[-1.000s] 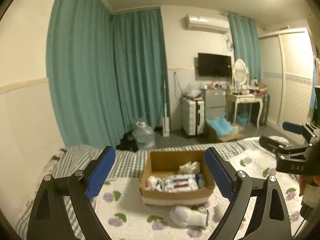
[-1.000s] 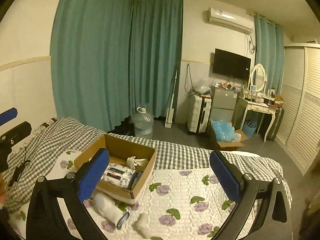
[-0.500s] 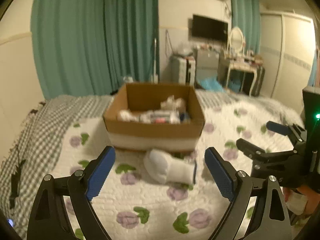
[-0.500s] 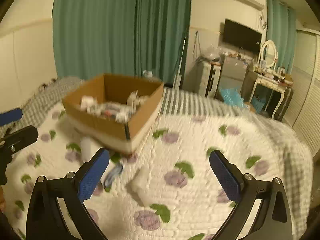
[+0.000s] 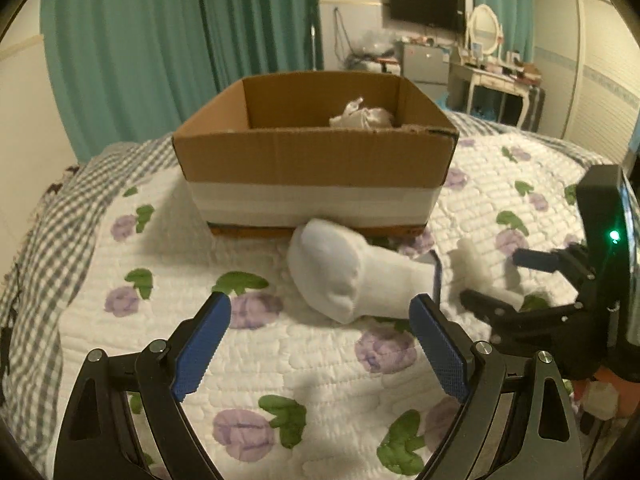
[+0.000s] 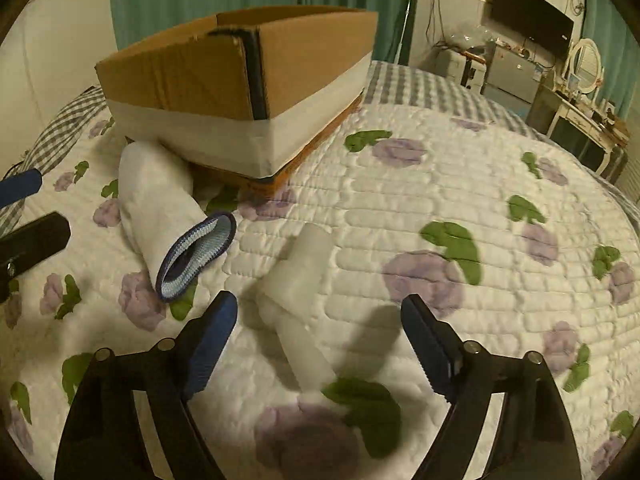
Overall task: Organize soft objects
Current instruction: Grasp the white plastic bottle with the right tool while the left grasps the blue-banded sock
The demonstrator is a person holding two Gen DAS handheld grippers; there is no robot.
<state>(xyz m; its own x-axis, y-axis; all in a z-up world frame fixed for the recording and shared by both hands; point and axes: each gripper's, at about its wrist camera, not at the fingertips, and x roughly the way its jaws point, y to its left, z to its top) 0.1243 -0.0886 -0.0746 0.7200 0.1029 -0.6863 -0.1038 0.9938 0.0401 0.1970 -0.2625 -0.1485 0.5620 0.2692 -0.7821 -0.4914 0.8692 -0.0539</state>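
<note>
Both grippers have dropped from looking across the room a second ago to hanging low over the bed, and the box now fills the upper part of each view.

From where I sit, the rolled white sock (image 5: 352,276) lies on the quilt (image 5: 320,364) with its rounded end touching the front wall of the cardboard box (image 5: 312,156); its blue-trimmed cuff (image 6: 196,254) points away from the box. Just beside that cuff lies a second, plain white sock (image 6: 294,304), stretched out flat on the quilt.

My left gripper (image 5: 320,344) hovers right in front of the rolled sock, fingers spread wide and holding nothing. My right gripper (image 6: 316,340) hangs over the flat sock, which lies between its wide-spread fingers; I can't tell whether they touch it. They grip nothing.

Inside the box I see a crumpled pale bundle (image 5: 362,117) near the back wall. The box has a white band around its lower half. Past the floral quilt, a checked blanket (image 5: 76,196) covers the bed's far edge. Behind it hang teal curtains (image 5: 168,40), with a wall television (image 5: 427,2) and a dressing table with an oval mirror (image 5: 484,24) off to the right.
</note>
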